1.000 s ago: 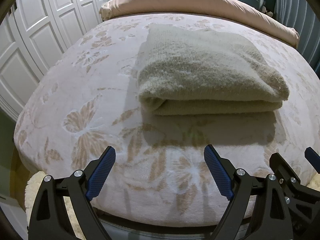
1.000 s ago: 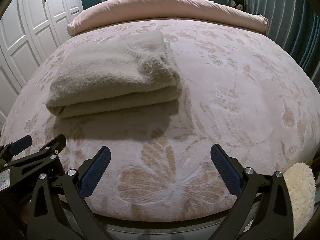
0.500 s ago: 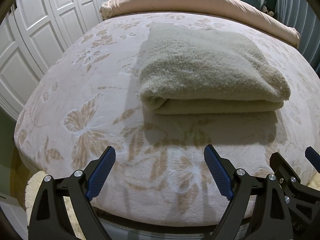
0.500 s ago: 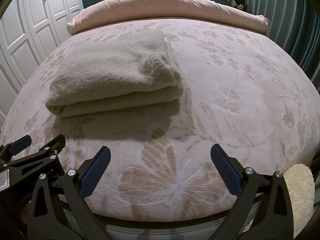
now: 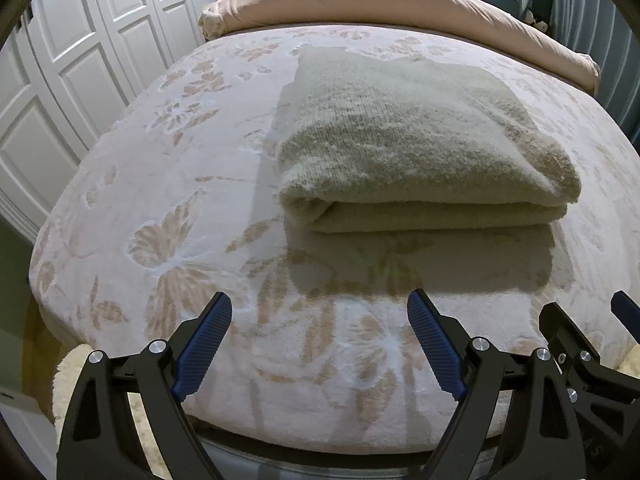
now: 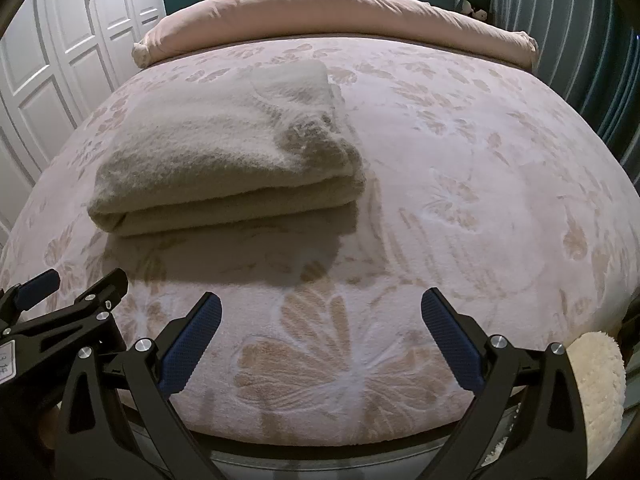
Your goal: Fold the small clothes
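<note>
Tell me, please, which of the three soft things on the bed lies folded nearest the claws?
The beige knit, folded in layers on the floral blanket; the pink duvet lies bunched at the far end.

Beige knitted garment (image 5: 412,148) folded into a thick rectangular stack, fuzzy texture, rounded fold edge facing the cameras, layers visible along that edge, lying flat on the floral pink bedspread (image 5: 160,208), mid-bed, untouched

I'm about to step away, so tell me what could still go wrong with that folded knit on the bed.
The folded knit lies free on the plush bedspread; both the left gripper and right gripper are open and off it. Its top layer looks thick and springy, so it may creep open. Regrasping one edge could drag the layers apart.
</note>
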`<move>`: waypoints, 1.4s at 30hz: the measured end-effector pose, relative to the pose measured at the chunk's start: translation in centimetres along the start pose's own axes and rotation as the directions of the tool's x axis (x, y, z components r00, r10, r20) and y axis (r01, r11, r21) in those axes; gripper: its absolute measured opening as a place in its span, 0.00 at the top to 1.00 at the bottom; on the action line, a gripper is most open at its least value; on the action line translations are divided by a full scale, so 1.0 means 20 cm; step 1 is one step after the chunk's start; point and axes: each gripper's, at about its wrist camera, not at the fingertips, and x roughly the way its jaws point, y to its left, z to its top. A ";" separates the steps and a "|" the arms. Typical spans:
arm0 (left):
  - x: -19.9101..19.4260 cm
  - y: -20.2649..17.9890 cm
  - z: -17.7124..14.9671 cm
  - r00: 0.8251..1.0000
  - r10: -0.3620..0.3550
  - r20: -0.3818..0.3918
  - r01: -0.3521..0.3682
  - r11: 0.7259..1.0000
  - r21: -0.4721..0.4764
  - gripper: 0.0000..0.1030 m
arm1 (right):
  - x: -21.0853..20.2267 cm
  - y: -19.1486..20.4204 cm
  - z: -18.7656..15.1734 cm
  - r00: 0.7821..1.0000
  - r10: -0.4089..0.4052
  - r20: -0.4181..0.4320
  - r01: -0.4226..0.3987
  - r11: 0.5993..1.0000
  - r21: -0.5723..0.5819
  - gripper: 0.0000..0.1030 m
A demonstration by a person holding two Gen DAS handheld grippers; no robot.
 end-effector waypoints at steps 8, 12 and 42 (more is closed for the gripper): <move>-0.01 -0.01 0.01 1.000 0.026 0.015 -0.026 1.000 0.004 0.17 | -0.01 0.01 0.01 1.000 0.001 0.004 -0.001 1.000 -0.004 0.05; -0.01 0.00 0.01 1.000 0.021 0.003 -0.021 1.000 -0.007 0.17 | -0.01 0.01 0.01 1.000 0.002 0.004 -0.002 1.000 -0.005 0.05; -0.03 0.00 0.06 1.000 0.014 0.018 -0.014 1.000 0.003 0.20 | -0.03 0.00 0.06 1.000 0.005 0.015 -0.005 1.000 -0.001 0.05</move>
